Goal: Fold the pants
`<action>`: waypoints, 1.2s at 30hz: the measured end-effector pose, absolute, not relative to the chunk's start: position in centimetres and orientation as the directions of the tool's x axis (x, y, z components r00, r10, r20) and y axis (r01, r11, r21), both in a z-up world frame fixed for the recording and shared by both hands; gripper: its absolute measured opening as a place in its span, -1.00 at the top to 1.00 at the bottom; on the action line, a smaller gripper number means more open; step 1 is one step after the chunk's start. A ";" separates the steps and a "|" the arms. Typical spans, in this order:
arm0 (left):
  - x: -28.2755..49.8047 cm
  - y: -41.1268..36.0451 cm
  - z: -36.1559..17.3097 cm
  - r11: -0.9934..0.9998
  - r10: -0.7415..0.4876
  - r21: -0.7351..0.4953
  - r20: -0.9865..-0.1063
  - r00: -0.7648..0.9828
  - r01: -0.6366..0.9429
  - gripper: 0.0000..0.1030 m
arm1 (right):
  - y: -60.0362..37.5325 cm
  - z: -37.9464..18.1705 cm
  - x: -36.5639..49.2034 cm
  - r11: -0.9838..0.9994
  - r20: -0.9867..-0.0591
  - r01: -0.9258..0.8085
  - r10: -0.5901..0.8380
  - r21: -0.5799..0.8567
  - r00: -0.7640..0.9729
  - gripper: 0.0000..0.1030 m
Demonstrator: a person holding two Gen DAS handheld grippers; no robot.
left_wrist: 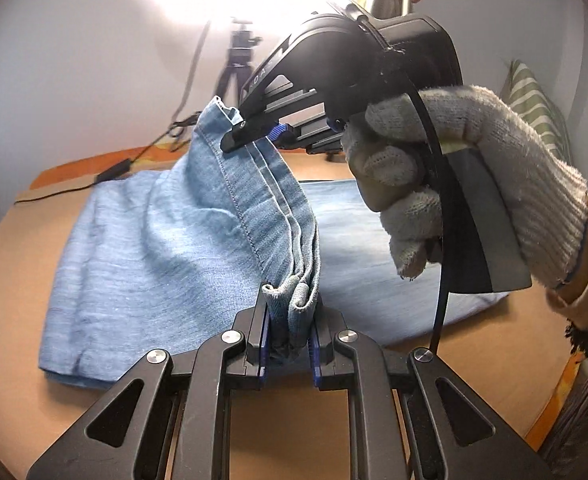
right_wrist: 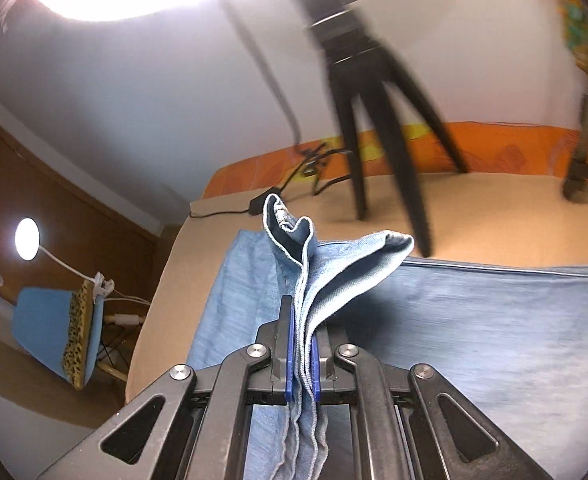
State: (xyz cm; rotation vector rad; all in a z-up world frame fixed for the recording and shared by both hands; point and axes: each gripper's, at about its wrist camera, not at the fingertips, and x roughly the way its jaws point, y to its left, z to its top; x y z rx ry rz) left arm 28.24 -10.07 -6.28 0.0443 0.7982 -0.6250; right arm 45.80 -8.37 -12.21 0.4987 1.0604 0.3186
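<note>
Both my grippers, left [left_wrist: 289, 332] and right [right_wrist: 302, 364], pinch the pants [left_wrist: 165, 248] hem, raised over the desk [left_wrist: 13, 300] middle; soft, limp denim, so grip stacked seams.

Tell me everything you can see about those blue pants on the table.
The pants are light blue denim with stitched seams. Most of the fabric lies flat on the tan table. One edge is lifted off the surface, bunched into layers. The left gripper is shut on one end of that raised edge, and the right gripper, held in a gloved hand, pinches the other end, so the cloth hangs between them like a ridge.
</note>
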 end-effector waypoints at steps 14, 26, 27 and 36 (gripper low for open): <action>30.9 -17.2 -7.5 0.733 -0.601 -0.238 -0.666 0.442 0.638 0.74 | -18.2 -11.3 42.4 0.835 -0.736 0.055 0.449 0.547 0.506 0.93; 29.7 -23.9 -6.8 0.644 -0.675 -0.273 -0.643 0.362 0.715 0.74 | -26.9 -10.3 39.3 0.835 -0.736 0.114 0.399 0.538 0.546 0.92; 29.7 -24.4 -6.9 0.634 -0.682 -0.279 -0.641 0.352 0.721 0.74 | -27.8 -10.2 39.0 0.836 -0.738 0.119 0.396 0.536 0.546 0.92; 30.7 -29.8 -7.1 0.571 -0.718 -0.291 -0.630 0.296 0.768 0.74 | -34.8 -10.0 36.5 0.846 -0.751 0.153 0.353 0.511 0.558 0.92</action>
